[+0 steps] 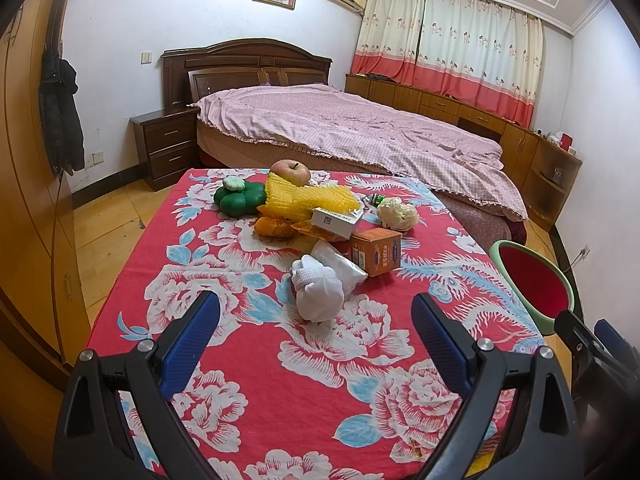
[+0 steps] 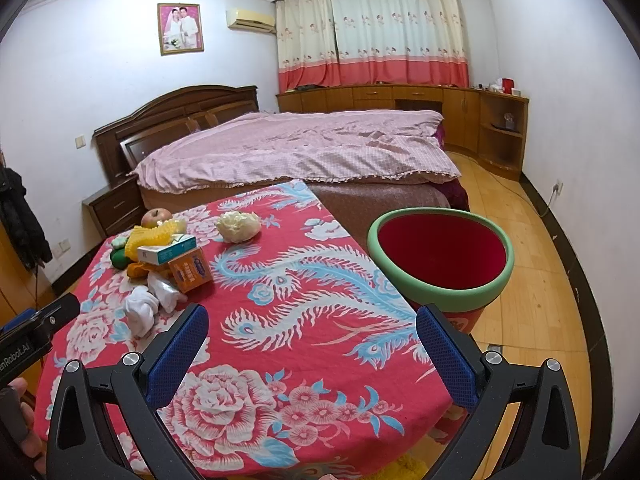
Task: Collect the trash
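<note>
Both your left gripper (image 1: 316, 344) and right gripper (image 2: 312, 344) hang wide open and empty as the crumpled white tissue (image 1: 318, 292), likely light and soft, waits nearest you on the table, well left of the bin (image 2: 440, 256); pinch its bunched middle.

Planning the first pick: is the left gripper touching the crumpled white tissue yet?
Apart. In the left wrist view the open left gripper shows red cloth between both fingertips and the crumpled white tissue, which lies ahead between them.
</note>
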### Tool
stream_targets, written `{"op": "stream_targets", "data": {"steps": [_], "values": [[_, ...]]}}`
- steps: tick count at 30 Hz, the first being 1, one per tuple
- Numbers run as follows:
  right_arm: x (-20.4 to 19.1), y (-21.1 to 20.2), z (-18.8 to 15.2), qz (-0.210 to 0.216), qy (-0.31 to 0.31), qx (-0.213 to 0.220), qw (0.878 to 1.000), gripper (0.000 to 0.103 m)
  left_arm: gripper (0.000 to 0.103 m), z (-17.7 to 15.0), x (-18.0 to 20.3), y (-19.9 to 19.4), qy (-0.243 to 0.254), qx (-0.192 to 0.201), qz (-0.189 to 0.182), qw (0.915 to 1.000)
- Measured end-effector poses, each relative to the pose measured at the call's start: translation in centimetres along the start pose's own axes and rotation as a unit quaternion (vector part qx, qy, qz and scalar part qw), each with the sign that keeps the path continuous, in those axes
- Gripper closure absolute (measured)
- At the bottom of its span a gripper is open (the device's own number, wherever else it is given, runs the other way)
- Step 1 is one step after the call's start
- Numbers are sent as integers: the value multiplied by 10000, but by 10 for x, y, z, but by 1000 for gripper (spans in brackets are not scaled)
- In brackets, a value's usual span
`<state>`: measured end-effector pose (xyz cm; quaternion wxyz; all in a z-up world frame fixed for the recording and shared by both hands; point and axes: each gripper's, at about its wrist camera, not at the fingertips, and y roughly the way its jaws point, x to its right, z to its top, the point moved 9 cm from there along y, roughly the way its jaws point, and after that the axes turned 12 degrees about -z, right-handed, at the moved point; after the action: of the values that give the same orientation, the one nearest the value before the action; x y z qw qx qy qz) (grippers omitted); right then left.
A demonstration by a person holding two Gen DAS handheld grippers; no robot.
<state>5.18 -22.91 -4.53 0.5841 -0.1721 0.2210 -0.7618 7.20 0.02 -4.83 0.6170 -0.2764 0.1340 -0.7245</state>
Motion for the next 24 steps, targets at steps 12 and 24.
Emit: {"op": "stream_targets", "data": {"steps": [12, 24], "values": [[0, 0, 0, 0, 5, -7, 10000, 0, 7, 0, 0, 0, 3, -4, 2, 10000], [1, 1, -1, 0, 3, -19, 10000, 0, 7, 1, 0, 1, -2, -15, 5, 10000]]}}
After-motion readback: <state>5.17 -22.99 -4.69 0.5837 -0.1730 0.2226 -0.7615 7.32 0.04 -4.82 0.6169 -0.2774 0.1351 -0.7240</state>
